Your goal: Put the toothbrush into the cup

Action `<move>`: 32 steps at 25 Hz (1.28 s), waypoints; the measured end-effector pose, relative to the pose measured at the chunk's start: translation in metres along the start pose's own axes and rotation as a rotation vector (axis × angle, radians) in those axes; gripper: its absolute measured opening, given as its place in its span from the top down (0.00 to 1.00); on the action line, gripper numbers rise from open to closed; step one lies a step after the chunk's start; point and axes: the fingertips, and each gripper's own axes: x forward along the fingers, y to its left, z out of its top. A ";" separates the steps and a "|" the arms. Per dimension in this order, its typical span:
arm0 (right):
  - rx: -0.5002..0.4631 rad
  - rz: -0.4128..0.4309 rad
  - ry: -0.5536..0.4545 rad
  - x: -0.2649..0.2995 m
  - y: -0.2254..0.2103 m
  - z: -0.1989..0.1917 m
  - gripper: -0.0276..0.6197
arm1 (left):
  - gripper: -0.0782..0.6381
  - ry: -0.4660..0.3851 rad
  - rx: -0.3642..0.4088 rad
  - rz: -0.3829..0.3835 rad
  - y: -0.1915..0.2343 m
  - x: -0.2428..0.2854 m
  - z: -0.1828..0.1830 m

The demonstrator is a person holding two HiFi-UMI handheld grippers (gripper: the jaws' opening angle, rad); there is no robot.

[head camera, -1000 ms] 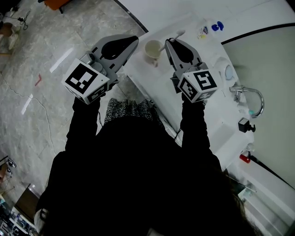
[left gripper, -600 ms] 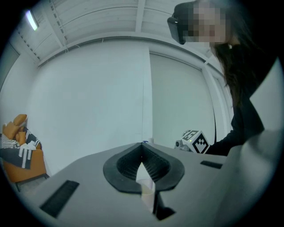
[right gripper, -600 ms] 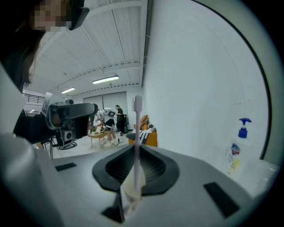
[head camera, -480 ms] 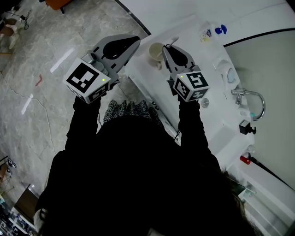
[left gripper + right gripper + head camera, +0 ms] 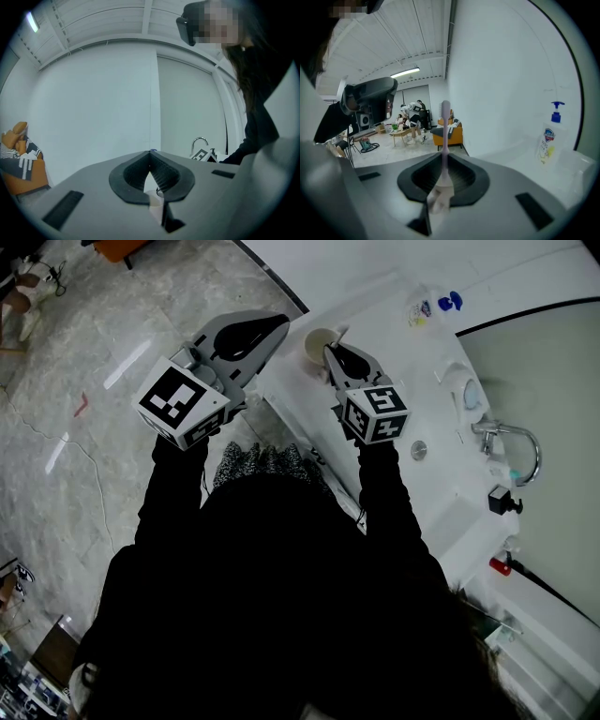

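Note:
A cream cup (image 5: 317,341) stands near the end of the white counter (image 5: 394,343). My right gripper (image 5: 330,352) is right beside and above the cup's rim, shut on a pale pink toothbrush (image 5: 444,140). The brush rises from between the jaws, bristle head (image 5: 445,108) uppermost. Only a pale sliver of the toothbrush (image 5: 338,334) shows in the head view. My left gripper (image 5: 279,324) hovers left of the cup, shut and empty; in the left gripper view its tips (image 5: 150,153) meet, with the cup (image 5: 154,199) glimpsed below them.
A soap bottle with a blue pump (image 5: 418,306) (image 5: 548,138) stands against the wall further along the counter. A chrome tap (image 5: 511,439) and a round drain (image 5: 418,449) lie to the right. The counter's edge drops to a marble floor (image 5: 84,427) on the left.
My right gripper has sunk and shifted left toward the cup, carrying the toothbrush. The left gripper has stayed where it was.

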 end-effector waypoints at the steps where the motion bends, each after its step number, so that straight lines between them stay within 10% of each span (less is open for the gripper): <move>1: 0.003 -0.002 0.007 0.001 -0.001 -0.002 0.88 | 0.88 -0.001 -0.003 -0.001 0.000 0.000 0.000; 32: -0.113 -0.011 0.015 -0.017 0.003 0.021 0.88 | 0.88 0.006 -0.009 0.017 -0.010 0.011 -0.001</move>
